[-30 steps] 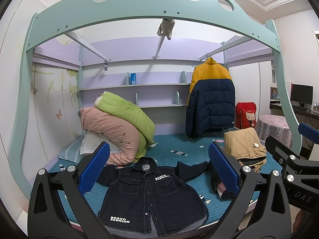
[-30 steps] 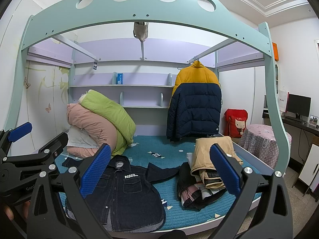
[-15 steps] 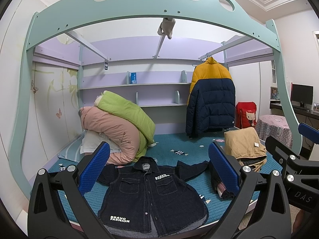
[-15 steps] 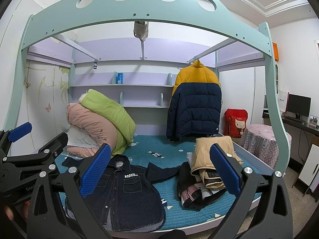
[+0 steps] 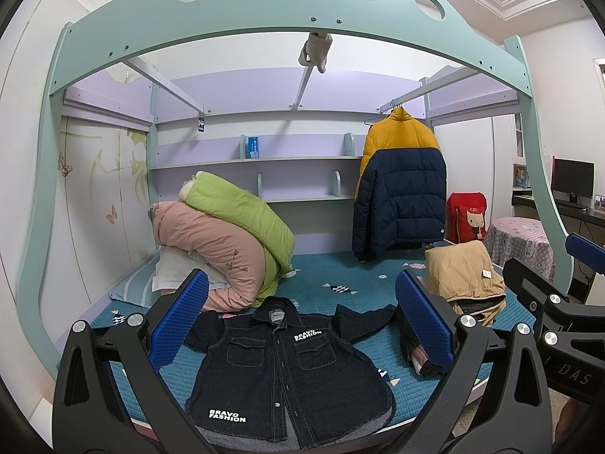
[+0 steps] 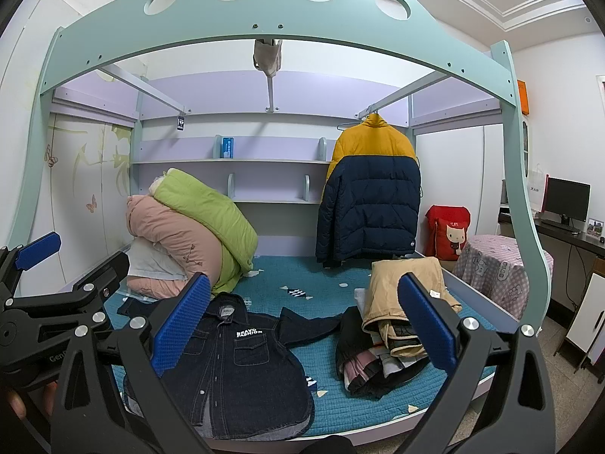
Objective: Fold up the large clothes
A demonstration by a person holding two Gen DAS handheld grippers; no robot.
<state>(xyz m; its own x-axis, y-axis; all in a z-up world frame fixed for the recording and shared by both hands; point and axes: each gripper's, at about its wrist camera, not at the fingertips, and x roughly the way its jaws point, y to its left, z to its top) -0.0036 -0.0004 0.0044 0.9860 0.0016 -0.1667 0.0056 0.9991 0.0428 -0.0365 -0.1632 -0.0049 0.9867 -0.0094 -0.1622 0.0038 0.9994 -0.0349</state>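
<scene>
Both grippers, left gripper (image 5: pixel 300 319) and right gripper (image 6: pixel 302 321), hung with jaws spread wide, empty; the dark denim jacket (image 5: pixel 287 370) lay flat at lower centre on the teal mattress (image 5: pixel 340 276).

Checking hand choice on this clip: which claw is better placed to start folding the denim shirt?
Probably left. In its own view the denim shirt lies spread directly ahead of the open left claw. From the open right claw, the shirt sits off to the left, with the clothes pile straight ahead.

Dark denim shirt (image 5: pixel 287 367) lies spread flat, front up, buttoned, on the bed.
</scene>
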